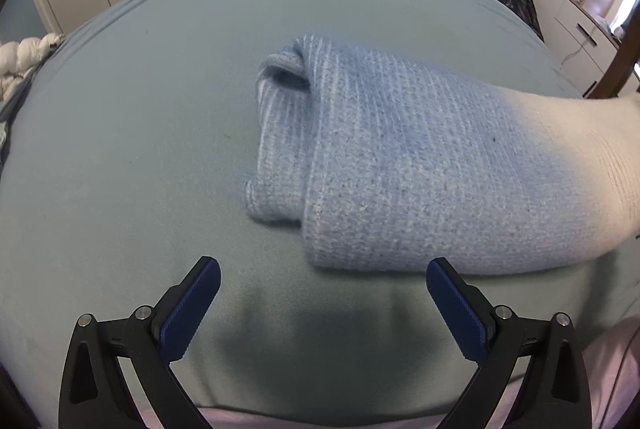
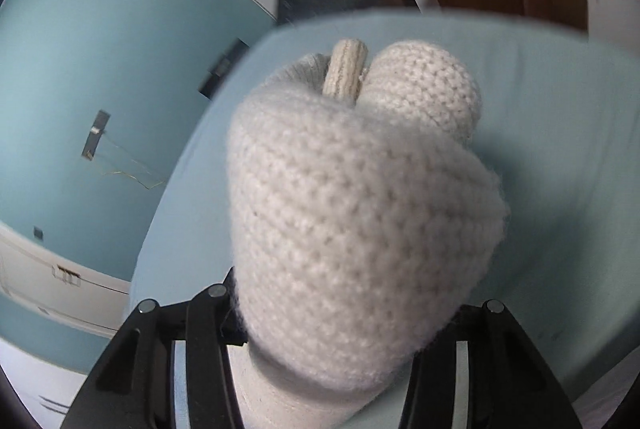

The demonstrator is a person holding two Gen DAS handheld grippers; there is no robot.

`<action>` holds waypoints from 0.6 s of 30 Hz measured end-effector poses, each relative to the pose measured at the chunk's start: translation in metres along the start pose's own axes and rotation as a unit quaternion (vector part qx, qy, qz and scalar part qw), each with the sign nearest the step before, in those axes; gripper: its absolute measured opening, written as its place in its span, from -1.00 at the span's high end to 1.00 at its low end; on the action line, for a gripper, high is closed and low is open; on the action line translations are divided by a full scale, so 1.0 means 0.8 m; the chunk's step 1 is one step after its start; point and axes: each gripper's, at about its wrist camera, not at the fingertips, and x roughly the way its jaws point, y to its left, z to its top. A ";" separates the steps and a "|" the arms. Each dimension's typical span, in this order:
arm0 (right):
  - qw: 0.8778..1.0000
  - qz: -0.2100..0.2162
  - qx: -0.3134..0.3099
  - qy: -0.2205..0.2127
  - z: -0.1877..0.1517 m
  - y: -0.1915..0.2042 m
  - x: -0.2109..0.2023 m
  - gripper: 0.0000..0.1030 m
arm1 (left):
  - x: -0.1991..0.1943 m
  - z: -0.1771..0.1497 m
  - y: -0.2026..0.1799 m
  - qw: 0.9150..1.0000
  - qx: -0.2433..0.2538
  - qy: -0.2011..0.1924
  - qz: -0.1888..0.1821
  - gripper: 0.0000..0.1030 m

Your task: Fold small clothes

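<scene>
Left tongs (image 1: pixel 323 279) gape empty at the frame's bottom, just short of the folded blue knit (image 1: pixel 384 165) lying mid-frame on the bed (image 1: pixel 120 149). Our right tongs (image 2: pixel 344 313) clamp a cream knit bundle (image 2: pixel 360 221) filling the frame centre; bulky, so it may slip or unroll. No readable labels.

left gripper (image 1: pixel 322 271): jaws wide apart, nothing between, angled steeply down | right gripper (image 2: pixel 340 293): jaws clamped on knit sock (image 2: pixel 352 197), fingertips hidden, tilted down
</scene>
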 end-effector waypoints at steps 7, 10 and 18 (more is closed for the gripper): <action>0.999 -0.022 -0.023 -0.003 -0.002 0.012 -0.010 0.16 | -0.023 -0.003 -0.022 0.998 0.051 -0.029 0.031 -1.00; 0.999 -0.023 -0.022 -0.003 0.014 0.053 0.009 0.15 | -0.035 0.012 -0.048 0.996 0.064 -0.045 0.035 -1.00; 0.999 -0.013 -0.034 -0.003 0.010 0.053 0.022 0.15 | -0.006 0.058 -0.176 0.993 0.112 -0.037 0.029 -1.00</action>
